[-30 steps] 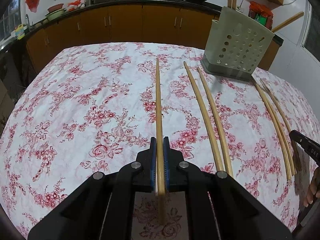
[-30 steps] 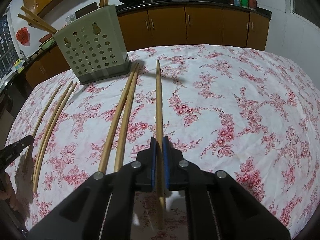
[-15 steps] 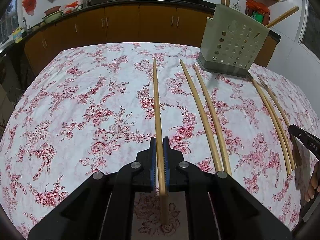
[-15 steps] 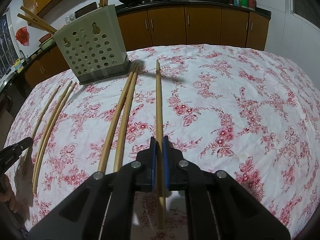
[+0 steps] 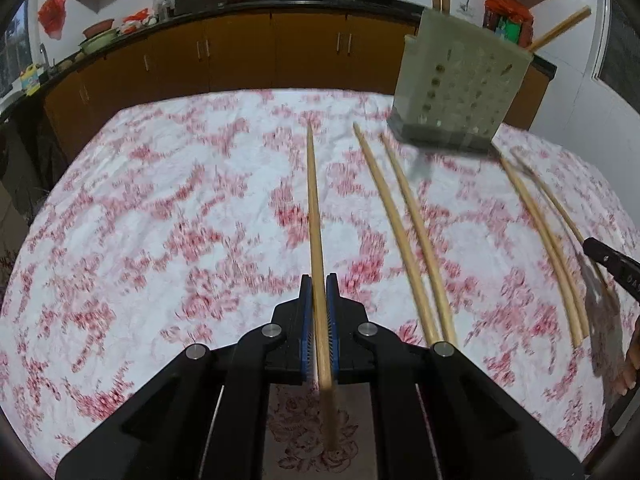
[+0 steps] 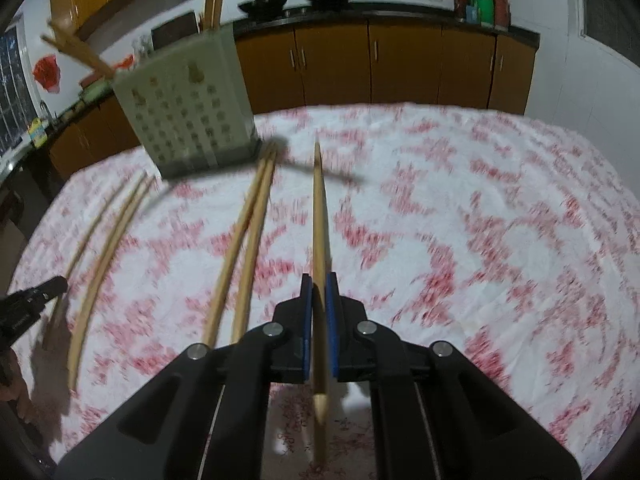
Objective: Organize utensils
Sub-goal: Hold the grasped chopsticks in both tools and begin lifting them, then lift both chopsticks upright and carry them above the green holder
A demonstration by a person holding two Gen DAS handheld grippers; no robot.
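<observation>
My left gripper (image 5: 319, 284) is shut on a long wooden chopstick (image 5: 314, 208) that points forward above the floral tablecloth. My right gripper (image 6: 319, 282) is shut on another chopstick (image 6: 320, 216), also held off the cloth. A pale green perforated utensil holder (image 5: 456, 84) stands at the table's far side with chopsticks sticking out of it; it also shows in the right wrist view (image 6: 188, 104). Two pairs of chopsticks (image 5: 408, 232) (image 5: 548, 240) lie on the cloth between the grippers; they also show in the right wrist view (image 6: 244, 240) (image 6: 108, 236).
The table carries a white cloth with red flowers (image 5: 160, 220). Brown kitchen cabinets (image 5: 240, 56) with pots on the counter run behind it. The other gripper's tip shows at the right edge of the left wrist view (image 5: 612, 260) and the left edge of the right wrist view (image 6: 32, 304).
Both grippers have lifted and moved with their chopsticks; the views are now motion-blurred and the holder sits higher and closer in each frame.
</observation>
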